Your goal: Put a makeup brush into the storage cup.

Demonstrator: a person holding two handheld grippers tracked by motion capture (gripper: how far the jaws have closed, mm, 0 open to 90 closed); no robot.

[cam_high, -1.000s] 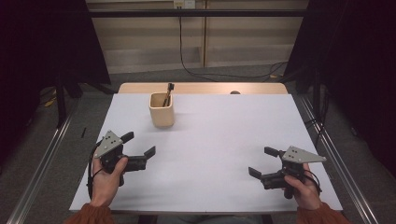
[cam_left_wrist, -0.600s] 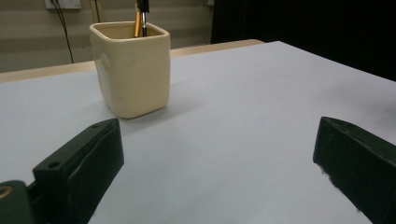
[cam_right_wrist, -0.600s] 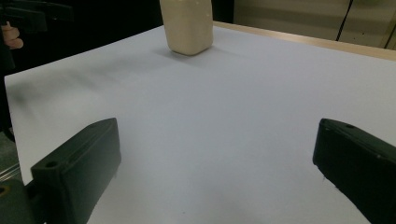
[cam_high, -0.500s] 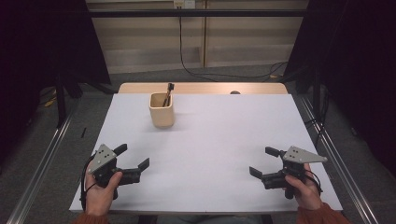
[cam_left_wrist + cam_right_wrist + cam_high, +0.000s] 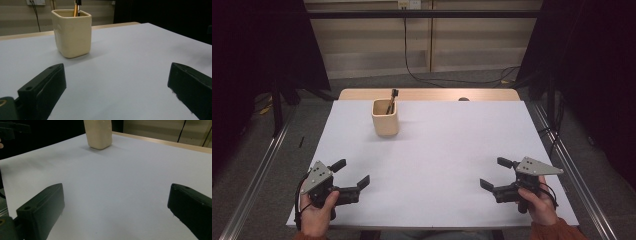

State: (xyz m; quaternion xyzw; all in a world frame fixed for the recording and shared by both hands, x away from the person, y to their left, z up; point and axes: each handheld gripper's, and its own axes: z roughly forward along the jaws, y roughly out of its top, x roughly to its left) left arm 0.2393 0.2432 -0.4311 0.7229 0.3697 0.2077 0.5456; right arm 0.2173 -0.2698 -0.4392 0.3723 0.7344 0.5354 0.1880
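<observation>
A cream, square-sided ceramic cup [image 5: 385, 118] is standing upright toward the far left of the white surface [image 5: 447, 160], with a dark-tipped brush and an orange pencil [image 5: 390, 101] leaning inside it. Judging from how things lie, the pencils are already sitting in the cup and nothing else is waiting on the surface, so the work is looking either finished or not yet begun; the pictures are not settling which. The left tool [image 5: 349, 174] is resting near the front left corner, jaws spread wide, released and holding nothing. The right tool [image 5: 497, 173] is sitting near the front right edge, equally wide apart and empty. Both are pointing inward, well apart from the cup.
</observation>
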